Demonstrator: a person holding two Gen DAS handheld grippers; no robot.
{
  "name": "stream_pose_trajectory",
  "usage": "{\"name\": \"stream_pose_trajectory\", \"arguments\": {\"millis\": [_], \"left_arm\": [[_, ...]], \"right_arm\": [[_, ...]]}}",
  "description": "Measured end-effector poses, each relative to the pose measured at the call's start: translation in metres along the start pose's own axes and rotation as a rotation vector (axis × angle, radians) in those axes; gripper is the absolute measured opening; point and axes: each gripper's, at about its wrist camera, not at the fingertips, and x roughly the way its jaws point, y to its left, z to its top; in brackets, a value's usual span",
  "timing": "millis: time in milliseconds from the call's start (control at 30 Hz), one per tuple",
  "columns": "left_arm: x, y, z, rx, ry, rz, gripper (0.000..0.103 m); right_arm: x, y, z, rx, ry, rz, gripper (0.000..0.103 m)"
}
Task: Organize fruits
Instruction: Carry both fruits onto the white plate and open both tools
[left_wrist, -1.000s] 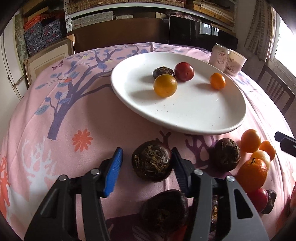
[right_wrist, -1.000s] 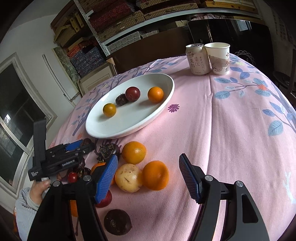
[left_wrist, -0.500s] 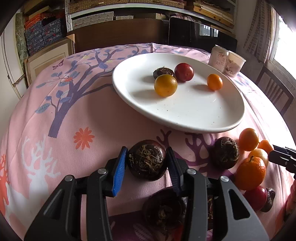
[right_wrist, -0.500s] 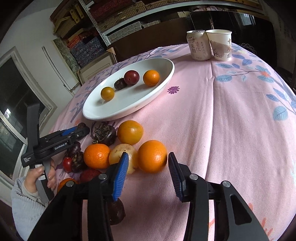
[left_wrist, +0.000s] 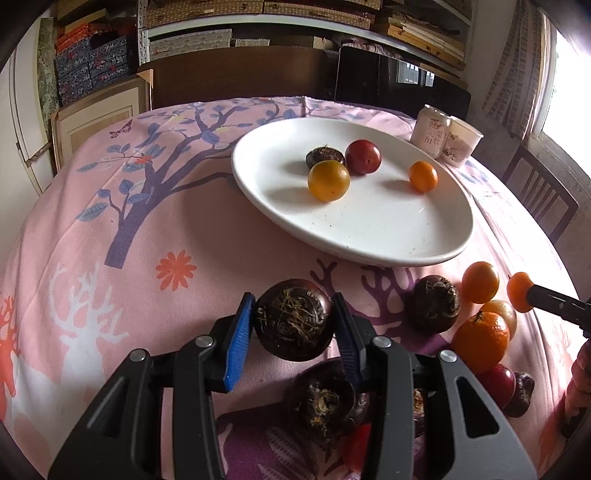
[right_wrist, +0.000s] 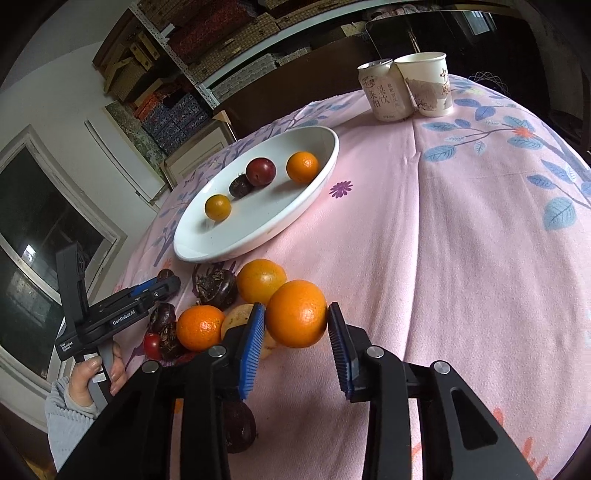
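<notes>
My left gripper (left_wrist: 293, 323) is shut on a dark brown water chestnut (left_wrist: 293, 319) with a rooty top, held just above the pink cloth. My right gripper (right_wrist: 296, 321) is shut on an orange (right_wrist: 296, 314); its blue pads press both sides. The white oval plate (left_wrist: 388, 229) lies beyond, carrying a yellow fruit (left_wrist: 328, 180), a dark chestnut (left_wrist: 324, 157), a red plum (left_wrist: 363, 157) and a small orange (left_wrist: 423, 177). In the right wrist view the same plate (right_wrist: 236, 240) sits up left of the held orange, and the left gripper's body (right_wrist: 122, 314) reaches in from the left.
Loose fruit lies below the plate: another chestnut (left_wrist: 436, 302), oranges (left_wrist: 480, 341), a red plum (left_wrist: 496, 382) and a chestnut (left_wrist: 323, 400) under my left fingers. A can (right_wrist: 384, 90) and paper cup (right_wrist: 428, 83) stand at the table's far side. A chair (left_wrist: 539, 192) stands on the right.
The left jaws closed onto the chestnut and lifted it slightly. The right jaws moved in over the orange and closed on it.
</notes>
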Motion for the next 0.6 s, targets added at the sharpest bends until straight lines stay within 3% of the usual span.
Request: {"name": "stream_pose_trajectory", "arguments": {"millis": [233, 533, 567, 600], "left_arm": [[-0.036, -0.001, 0.017, -0.022, -0.115, 0.006, 0.041], [0.002, -0.037, 0.068, 0.043, -0.086, -0.011, 0.042], [0.008, -0.039, 0.069, 0.045, -0.081, -0.013, 0.045], [0.012, -0.040, 0.067, 0.049, -0.072, -0.010, 0.060]], "right_arm": [[-0.016, 0.010, 0.015, -0.024, -0.089, 0.019, 0.035], [0.034, 0.055, 0.076, -0.082, -0.065, 0.023, 0.036], [0.043, 0.056, 0.079, -0.083, -0.056, 0.023, 0.037], [0.050, 0.056, 0.081, -0.080, -0.052, 0.021, 0.037]]}}
